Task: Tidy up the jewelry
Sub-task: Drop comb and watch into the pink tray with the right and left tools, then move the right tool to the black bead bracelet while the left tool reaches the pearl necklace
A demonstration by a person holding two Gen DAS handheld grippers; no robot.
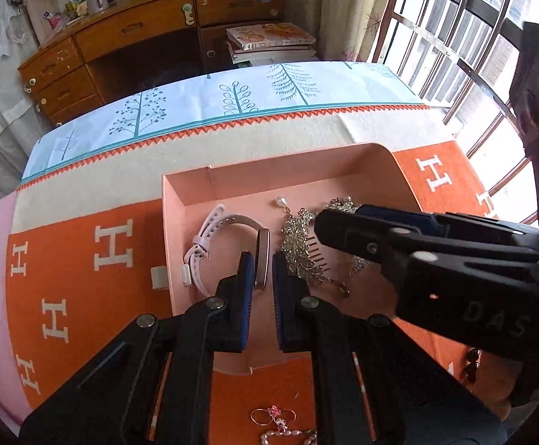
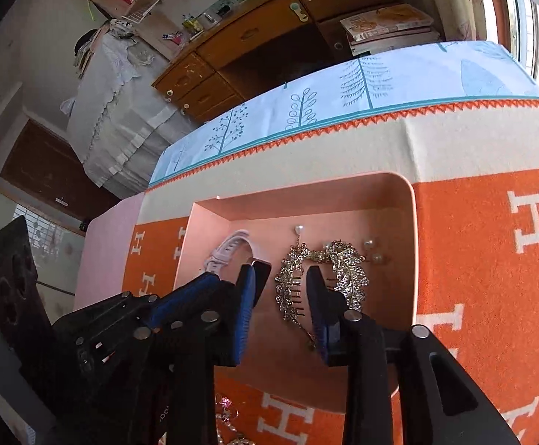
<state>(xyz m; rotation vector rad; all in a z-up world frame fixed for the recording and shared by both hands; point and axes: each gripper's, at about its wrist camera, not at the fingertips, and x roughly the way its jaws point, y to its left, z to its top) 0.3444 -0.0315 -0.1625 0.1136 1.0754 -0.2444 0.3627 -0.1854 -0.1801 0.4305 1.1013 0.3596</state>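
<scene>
Left gripper (image 1: 258, 263) narrow, ribbed blue pads clasping rubbery white watch (image 1: 225, 244); right gripper (image 2: 280, 289) wide over glittery rhinestone comb (image 2: 321, 278), 3 o'clock in matte pink tray (image 1: 188, 185).

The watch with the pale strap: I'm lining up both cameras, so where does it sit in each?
Left wrist: watch at picture centre, its face between the left gripper fingers.
Right wrist: watch left of centre.
Shared landmark: the rhinestone hair comb lies just right of it.

Matt pink card tray (image 1: 343, 163); glittering metal hair comb (image 2: 347, 270); smooth plastic-looking watch strap (image 1: 228, 218); woolly orange blanket (image 1: 84, 259); glossy wooden desk (image 1: 139, 33)
</scene>
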